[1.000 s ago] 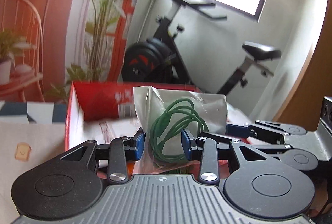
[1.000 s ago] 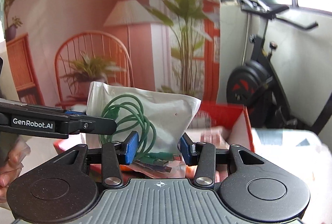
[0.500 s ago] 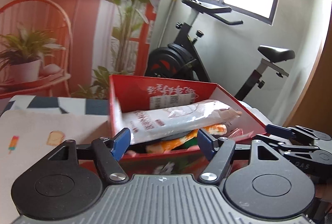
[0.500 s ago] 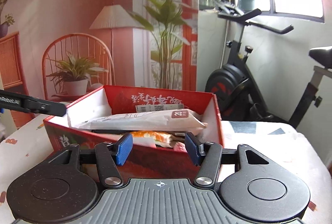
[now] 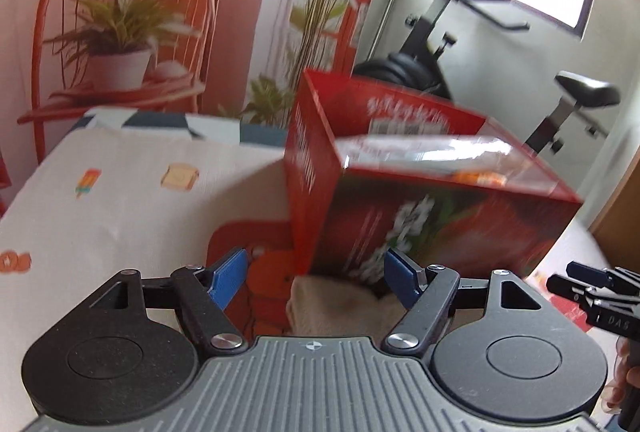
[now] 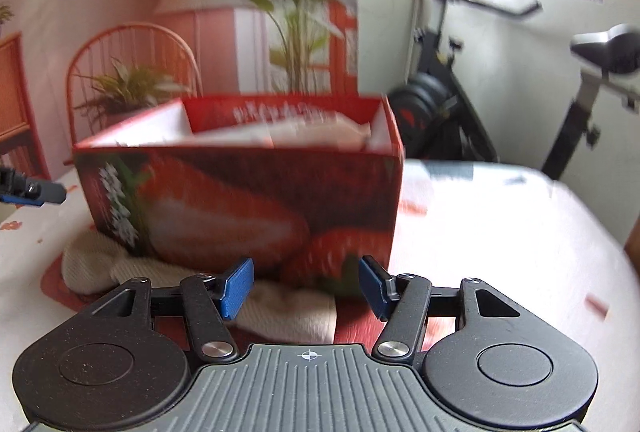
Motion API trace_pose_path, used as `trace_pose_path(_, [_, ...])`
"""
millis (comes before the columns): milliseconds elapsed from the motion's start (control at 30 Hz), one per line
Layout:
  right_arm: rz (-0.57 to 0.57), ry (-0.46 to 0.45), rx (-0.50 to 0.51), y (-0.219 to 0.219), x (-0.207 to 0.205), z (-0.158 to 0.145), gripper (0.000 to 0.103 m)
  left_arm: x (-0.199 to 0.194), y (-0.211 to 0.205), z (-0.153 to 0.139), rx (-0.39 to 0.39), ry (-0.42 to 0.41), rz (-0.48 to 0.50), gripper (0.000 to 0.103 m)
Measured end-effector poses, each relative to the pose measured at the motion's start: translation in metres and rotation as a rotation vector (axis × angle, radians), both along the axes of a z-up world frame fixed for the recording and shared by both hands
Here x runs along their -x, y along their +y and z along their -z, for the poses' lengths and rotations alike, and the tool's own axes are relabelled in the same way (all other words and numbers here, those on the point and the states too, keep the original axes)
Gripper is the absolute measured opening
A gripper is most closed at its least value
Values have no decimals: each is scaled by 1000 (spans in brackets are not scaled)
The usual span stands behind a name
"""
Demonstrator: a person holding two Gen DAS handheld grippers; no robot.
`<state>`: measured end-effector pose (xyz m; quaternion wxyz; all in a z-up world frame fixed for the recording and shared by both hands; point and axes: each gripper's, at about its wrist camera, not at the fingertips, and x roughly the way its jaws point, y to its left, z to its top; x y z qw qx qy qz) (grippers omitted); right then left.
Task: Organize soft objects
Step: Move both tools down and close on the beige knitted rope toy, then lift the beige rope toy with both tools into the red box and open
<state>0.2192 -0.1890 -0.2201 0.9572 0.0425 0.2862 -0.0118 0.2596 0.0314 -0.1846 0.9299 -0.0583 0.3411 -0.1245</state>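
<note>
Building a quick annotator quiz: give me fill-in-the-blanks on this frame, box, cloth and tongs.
1. The box on the table is mostly ____ in colour.
2. The cream cloth lies in front of the ____.
3. The pads on both tongs are ____.
4. The right tongs and left tongs hold ____.

Missing words: red; box; blue; nothing

We can't read the print on the red box, it's motion-blurred in both views. Packets inside smear together, box wall hides their lower parts. Cream cloth partly tucked under box & behind right gripper. Left gripper cut off at frame edge.
</note>
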Motion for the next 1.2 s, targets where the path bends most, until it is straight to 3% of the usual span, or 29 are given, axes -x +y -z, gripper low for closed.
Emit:
trace_pose_path(200, [51,85,-84,-2,-16,32,55,-13,-3,34,-12,103,-34,77])
trace_pose_path(500, [44,139,-208,-9,-26,48,55,-22,0,51,76,175,-7,75])
trace_pose_path(600, [51,147,-242,-12,-25,49,52,-18,-3,50,73,169,19,55])
trace_pose_path(667, [42,153,-249,-12,-25,48,48,-11,-4,48,60,155,33,46])
trace_pose_path(733, [38,158,-248,-11,-24,44,44,-7,-8,45,63,149,59,31])
trace_pose_path(833, [36,157,-259,-11,-22,39,33,2,-11,42,63,133,72,25])
trace_pose_path(1067, [20,130,-275,-13,-4,25,11,27,-15,34,60,93,107,22])
trace_pose_path(1100, [11,124,-280,-13,-1,23,0,31,-15,32,45,84,105,21])
trace_pose_path(1200, [2,124,-268,-11,5,18,1,37,-15,31,50,86,109,21])
